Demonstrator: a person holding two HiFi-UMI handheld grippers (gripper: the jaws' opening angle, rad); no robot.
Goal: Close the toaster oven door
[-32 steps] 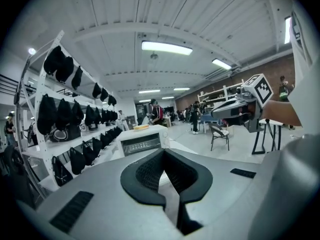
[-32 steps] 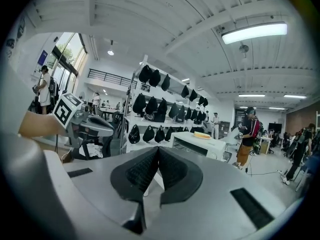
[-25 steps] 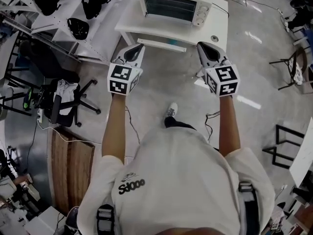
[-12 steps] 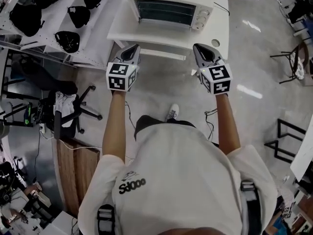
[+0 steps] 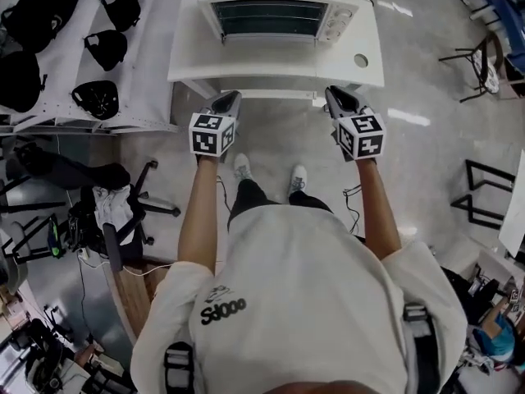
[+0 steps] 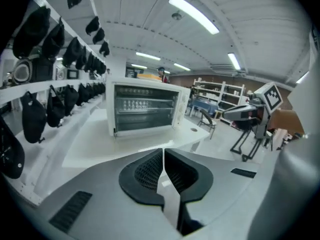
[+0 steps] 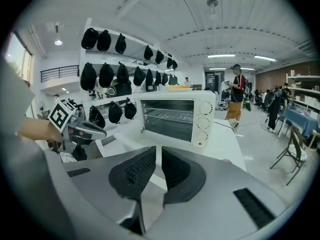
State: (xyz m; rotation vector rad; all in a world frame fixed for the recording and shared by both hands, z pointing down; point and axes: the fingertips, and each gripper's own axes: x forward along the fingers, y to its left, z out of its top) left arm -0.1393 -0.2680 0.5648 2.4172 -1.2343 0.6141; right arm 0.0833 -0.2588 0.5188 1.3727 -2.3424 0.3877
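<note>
A white toaster oven [image 5: 279, 11] stands at the back of a white table [image 5: 271, 68]. Its front shows the wire racks inside [image 6: 145, 109] [image 7: 167, 115]; the door seems folded down in front of it, but I cannot see it clearly. My left gripper [image 5: 230, 98] and right gripper [image 5: 334, 93] hover side by side just before the table's front edge, well short of the oven. Both are shut with nothing between the jaws [image 6: 163, 151] [image 7: 158, 149]. Each gripper view also catches the other gripper: the right gripper [image 6: 240, 112], the left gripper [image 7: 86, 129].
A white rack of black caps [image 5: 90, 48] runs along the left of the table. An office chair [image 5: 111, 220] stands at lower left, and a folding chair [image 5: 480, 60] at right. A round hole [image 5: 361, 60] sits in the tabletop. A person [image 7: 234, 100] stands far behind.
The person has stepped closer to the table, and both grippers have come up to its front edge, level with each other. Both jaws stay shut.
</note>
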